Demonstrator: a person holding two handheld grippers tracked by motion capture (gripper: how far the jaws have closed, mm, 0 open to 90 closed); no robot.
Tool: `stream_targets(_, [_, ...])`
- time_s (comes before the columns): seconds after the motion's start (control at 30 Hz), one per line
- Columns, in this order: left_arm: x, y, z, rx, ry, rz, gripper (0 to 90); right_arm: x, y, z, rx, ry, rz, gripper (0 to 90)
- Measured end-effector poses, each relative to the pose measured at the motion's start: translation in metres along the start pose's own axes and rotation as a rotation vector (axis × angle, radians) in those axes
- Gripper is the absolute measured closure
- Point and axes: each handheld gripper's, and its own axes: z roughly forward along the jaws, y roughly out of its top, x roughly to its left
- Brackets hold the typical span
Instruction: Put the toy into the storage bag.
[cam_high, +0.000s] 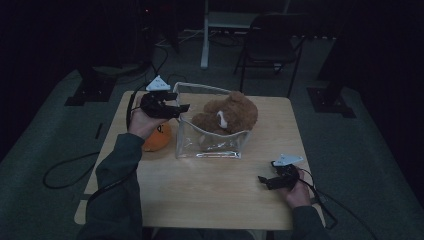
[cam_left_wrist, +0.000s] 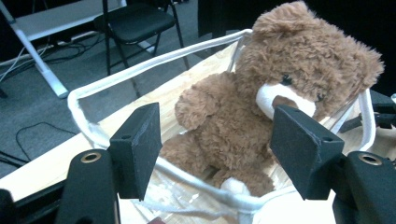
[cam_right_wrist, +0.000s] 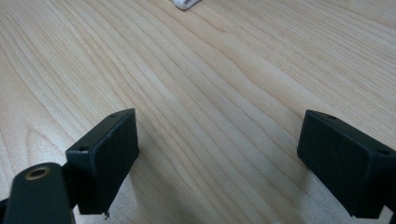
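A brown teddy bear (cam_high: 227, 116) sits inside a clear plastic bag (cam_high: 212, 147) with white trim, which stands near the middle of the light wooden table (cam_high: 210, 195), a little toward twelve o'clock. In the left gripper view the bear (cam_left_wrist: 261, 112) leans against the far wall of the bag (cam_left_wrist: 140, 65), its head above the rim and its white muzzle turned toward the three o'clock side of that view.

The left tool (cam_high: 181, 108) hovers at the bag's nine o'clock edge, just over the rim, held in the person's left hand (cam_high: 142, 122). Seen along its own jaws, the left tool (cam_left_wrist: 219, 154) is released: both black pads stand apart with the bag's near rim and the bear between them in the picture, and neither pad presses on either. An orange soft object (cam_high: 157, 137) lies on the table just below that hand, at about seven o'clock from the bag; the dim light makes it hard to say what it is.

The right tool (cam_high: 265, 181) rests low over the table at roughly five o'clock from the bag, well apart from it, in the right hand (cam_high: 297, 192). Its own view shows the right tool (cam_right_wrist: 217, 163) released too, jaws wide with only bare wood grain between them.
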Motion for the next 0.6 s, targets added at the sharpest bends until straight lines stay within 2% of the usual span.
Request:
stream_targets(0.47, [0.012,-0.013,-0.009,0.016,0.037,-0.028,34.9,0.000,0.000,0.000,0.001,0.000,-0.001,12.0])
stream_targets(0.6, [0.016,-0.018,-0.013,0.003,0.046,-0.048,38.1,0.000,0.000,0.000,0.001,0.000,0.000,12.0])
